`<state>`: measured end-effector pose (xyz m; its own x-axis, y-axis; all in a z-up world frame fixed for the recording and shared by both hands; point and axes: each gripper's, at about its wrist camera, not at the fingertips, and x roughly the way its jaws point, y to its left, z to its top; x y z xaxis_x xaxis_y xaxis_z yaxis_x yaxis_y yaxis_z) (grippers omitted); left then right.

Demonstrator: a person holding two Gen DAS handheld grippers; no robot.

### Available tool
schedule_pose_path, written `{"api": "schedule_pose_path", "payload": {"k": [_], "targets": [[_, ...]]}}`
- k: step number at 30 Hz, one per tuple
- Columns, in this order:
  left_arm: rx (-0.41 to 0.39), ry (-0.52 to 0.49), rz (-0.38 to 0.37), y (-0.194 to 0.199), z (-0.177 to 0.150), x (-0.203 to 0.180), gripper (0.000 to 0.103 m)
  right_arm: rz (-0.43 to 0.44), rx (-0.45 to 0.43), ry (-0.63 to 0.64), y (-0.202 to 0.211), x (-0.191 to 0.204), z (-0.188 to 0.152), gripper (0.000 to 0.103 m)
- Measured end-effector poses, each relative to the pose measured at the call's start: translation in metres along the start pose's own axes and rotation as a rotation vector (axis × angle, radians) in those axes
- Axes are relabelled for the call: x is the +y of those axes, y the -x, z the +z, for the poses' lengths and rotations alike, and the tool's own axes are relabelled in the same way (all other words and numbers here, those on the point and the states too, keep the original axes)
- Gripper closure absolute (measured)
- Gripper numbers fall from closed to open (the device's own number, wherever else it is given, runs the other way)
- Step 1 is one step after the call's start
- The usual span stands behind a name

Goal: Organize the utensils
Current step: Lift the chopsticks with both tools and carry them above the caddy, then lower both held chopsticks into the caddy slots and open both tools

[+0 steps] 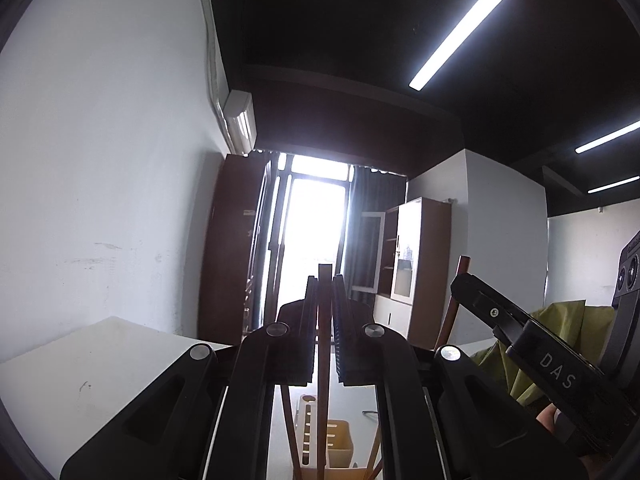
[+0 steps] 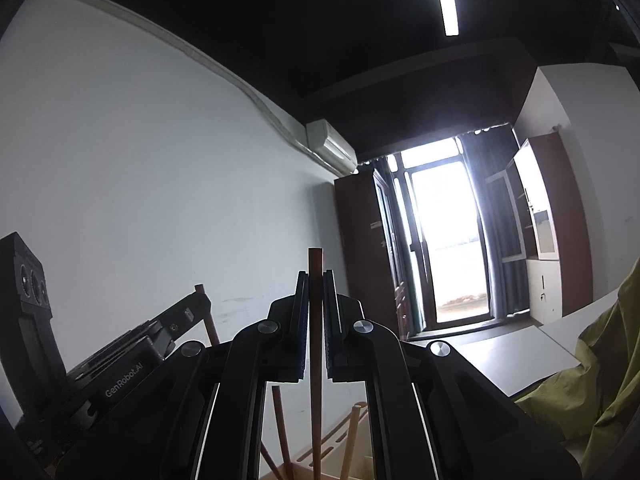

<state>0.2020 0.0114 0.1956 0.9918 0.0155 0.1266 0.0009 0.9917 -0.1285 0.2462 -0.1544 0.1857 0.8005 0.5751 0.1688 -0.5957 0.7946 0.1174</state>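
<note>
Chopsticks in both grippers, one each, held upright. Left gripper (image 1: 324, 280) narrow, pads clamped on a brown chopstick (image 1: 324, 320) at lower centre of the left view; stick's top end just proud of the fingertips, its lower length running down toward a tan holder (image 1: 340, 440) at the bottom edge. Right gripper (image 2: 316, 276) likewise narrow, closed on a second chopstick (image 2: 315, 340) at lower centre of the right view, that shaft dropping toward the slotted holder (image 2: 340, 436) at the bottom. Other sticks (image 2: 280, 420) seen leaning in or near the holder; whether their tips sit inside, cannot tell. White table (image 1: 100, 360) at lower left of the left view, green cloth (image 2: 600, 380) at lower right of the right view.

Step in hand, by the look of it: placing chopsticks tip-down into the holder, both sticks poised above or partly within it; lower tips hidden below the frame, so depth of insertion not clear. Next move likely calls for lowering each stick straight until it bottoms out, keeping it vertical and clear of the leaning sticks, then easing the pads apart and lifting away without dragging the stick back out.
</note>
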Motion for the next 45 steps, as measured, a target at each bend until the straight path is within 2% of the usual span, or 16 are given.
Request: {"api": "schedule_pose_path", "payload": {"k": [4, 6, 11, 19, 30, 38, 45], "targets": [[0.098, 0.041, -0.037, -0.014, -0.010, 0.008, 0.096, -0.003, 0.045, 0.006, -0.004, 0.001, -0.008, 0.095], [0.135, 0.038, -0.033, -0.020, -0.015, 0.011, 0.096, -0.008, 0.082, 0.012, -0.009, 0.002, -0.011, 0.095], [0.187, 0.021, -0.010, -0.027, -0.027, 0.017, 0.096, -0.023, 0.168, 0.000, -0.019, -0.003, -0.026, 0.095], [0.263, -0.005, 0.004, -0.030, -0.044, 0.025, 0.096, -0.022, 0.215, 0.011, -0.022, 0.002, -0.036, 0.095], [0.325, -0.012, 0.021, -0.038, -0.053, 0.032, 0.096, -0.029, 0.288, 0.020, -0.025, 0.002, -0.047, 0.095], [0.324, -0.027, 0.027, -0.033, -0.054, 0.033, 0.096, -0.044, 0.329, 0.029, -0.028, 0.002, -0.053, 0.095], [0.327, -0.028, 0.023, -0.032, -0.054, 0.034, 0.096, -0.051, 0.328, 0.021, -0.025, 0.000, -0.053, 0.095]]}}
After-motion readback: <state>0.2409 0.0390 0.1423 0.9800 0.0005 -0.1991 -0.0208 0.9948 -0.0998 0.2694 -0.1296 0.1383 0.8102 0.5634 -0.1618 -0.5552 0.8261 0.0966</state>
